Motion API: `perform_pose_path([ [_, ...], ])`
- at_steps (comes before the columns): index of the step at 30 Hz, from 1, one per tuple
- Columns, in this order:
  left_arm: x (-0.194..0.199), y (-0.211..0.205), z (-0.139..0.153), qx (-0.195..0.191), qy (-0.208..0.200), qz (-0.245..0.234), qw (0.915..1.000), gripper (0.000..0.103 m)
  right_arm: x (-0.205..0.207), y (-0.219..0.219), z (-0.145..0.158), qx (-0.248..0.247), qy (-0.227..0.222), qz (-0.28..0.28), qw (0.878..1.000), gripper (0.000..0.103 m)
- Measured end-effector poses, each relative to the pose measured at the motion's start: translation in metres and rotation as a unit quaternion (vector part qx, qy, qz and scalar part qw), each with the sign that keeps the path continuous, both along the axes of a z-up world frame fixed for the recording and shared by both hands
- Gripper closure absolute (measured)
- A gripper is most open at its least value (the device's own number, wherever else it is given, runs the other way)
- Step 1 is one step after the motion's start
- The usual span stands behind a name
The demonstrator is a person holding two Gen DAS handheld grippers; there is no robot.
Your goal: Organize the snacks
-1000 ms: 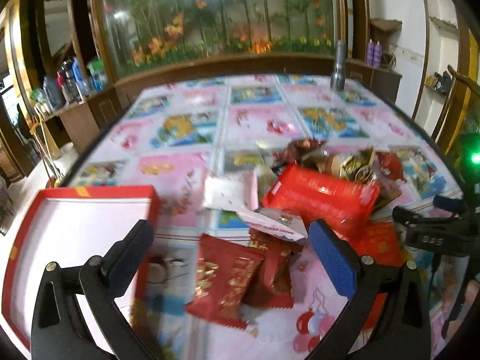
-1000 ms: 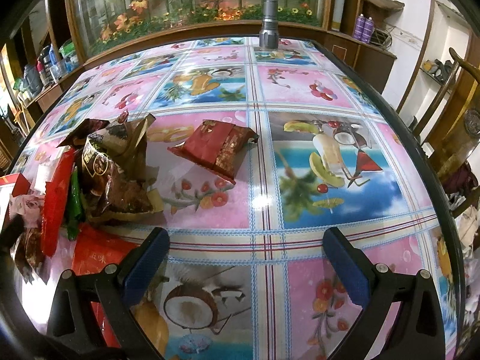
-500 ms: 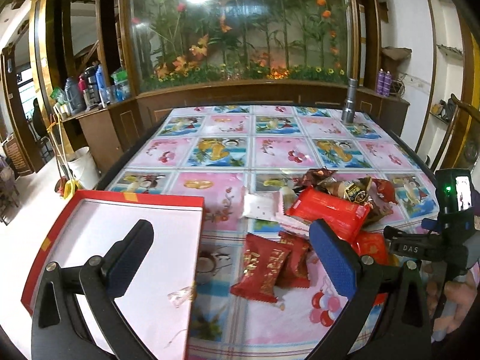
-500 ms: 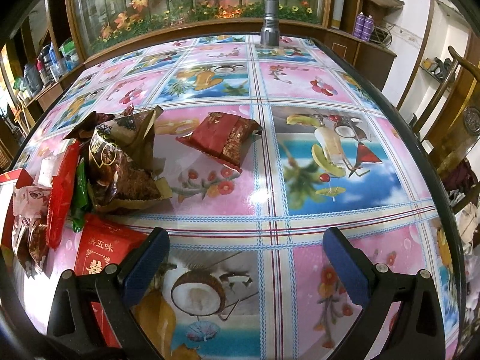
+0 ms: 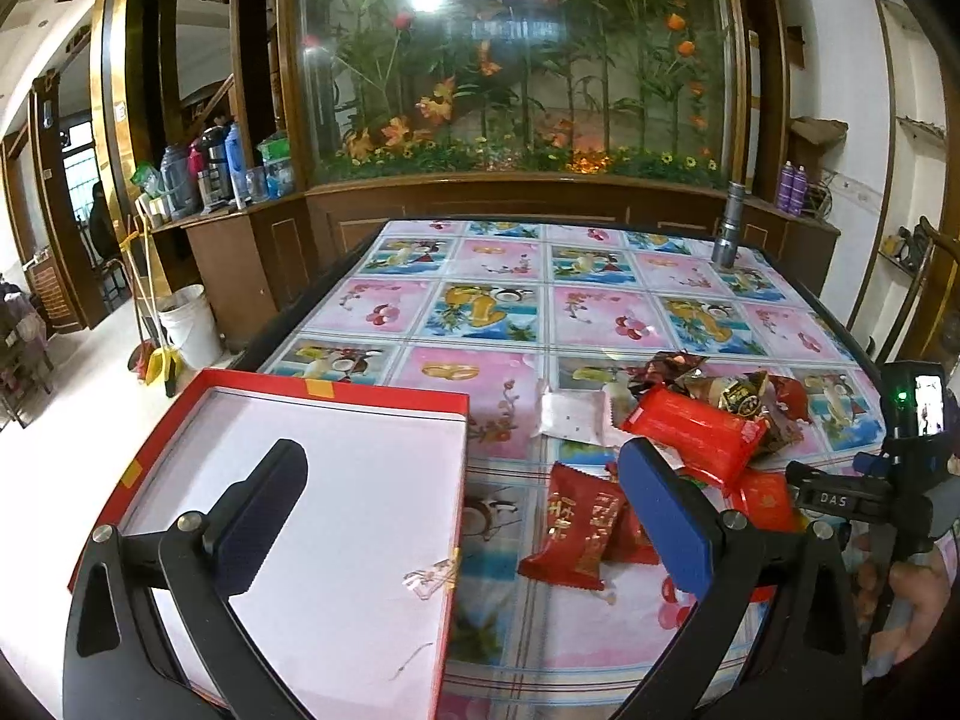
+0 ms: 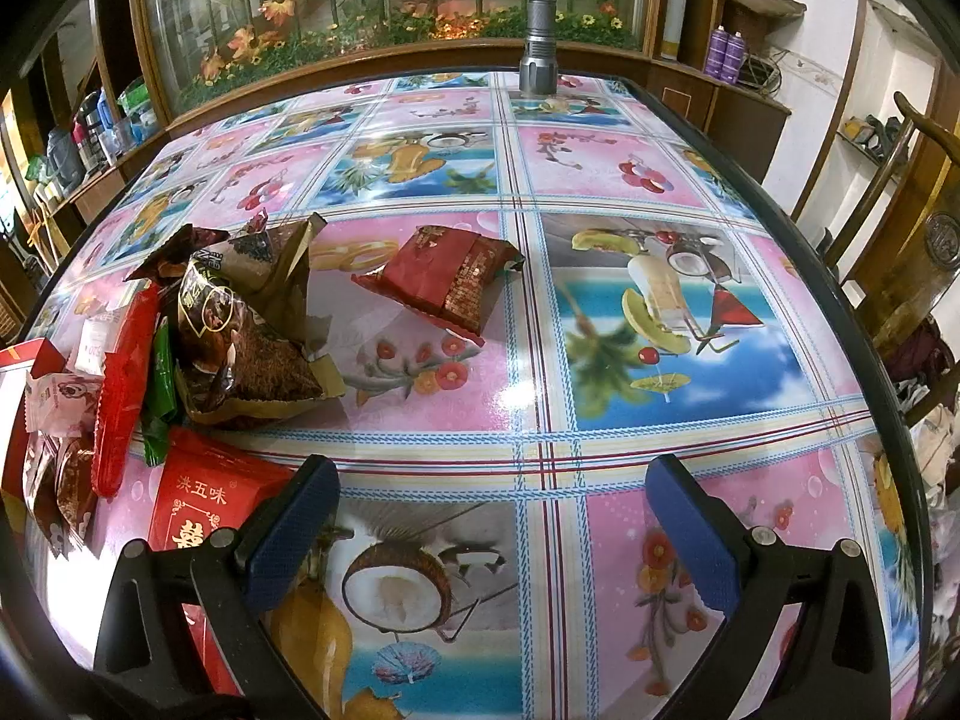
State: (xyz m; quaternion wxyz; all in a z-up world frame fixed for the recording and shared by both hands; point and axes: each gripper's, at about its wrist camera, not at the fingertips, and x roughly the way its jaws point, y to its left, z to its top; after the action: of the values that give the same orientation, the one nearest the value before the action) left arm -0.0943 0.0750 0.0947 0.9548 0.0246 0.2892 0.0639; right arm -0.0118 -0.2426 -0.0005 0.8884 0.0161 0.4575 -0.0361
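Observation:
A pile of snack packets lies on the table: a long red pack (image 5: 696, 429), small dark red packets (image 5: 576, 528), a white packet (image 5: 573, 414) and brown-gold bags (image 6: 252, 324). A red packet (image 6: 444, 279) lies apart to the right of the pile. A red box with a white inside (image 5: 336, 492) sits at the table's left front. My left gripper (image 5: 462, 510) is open and empty above the box's right edge. My right gripper (image 6: 492, 528) is open and empty, low over the table to the right of the pile.
The table (image 6: 630, 360) has a glossy pink and blue fruit-print cloth. A grey flashlight (image 6: 538, 39) stands upright at the far edge. A wooden chair (image 6: 912, 252) stands at the right. Wooden cabinets and a flower display lie beyond.
My left gripper has pulled back and risen, so the red box and the room come into fuller view. My right gripper has edged back slightly. Both stay open.

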Motion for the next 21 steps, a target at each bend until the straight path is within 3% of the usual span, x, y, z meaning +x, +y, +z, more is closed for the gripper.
perform_pose_path([
  [21, -0.0011, 0.0103, -0.0075, 0.004, 0.002, 0.015, 0.9999, 0.000, -0.0088, 0.0008, 0.0030, 0.000, 0.008, -0.005, 1.000, 0.000],
])
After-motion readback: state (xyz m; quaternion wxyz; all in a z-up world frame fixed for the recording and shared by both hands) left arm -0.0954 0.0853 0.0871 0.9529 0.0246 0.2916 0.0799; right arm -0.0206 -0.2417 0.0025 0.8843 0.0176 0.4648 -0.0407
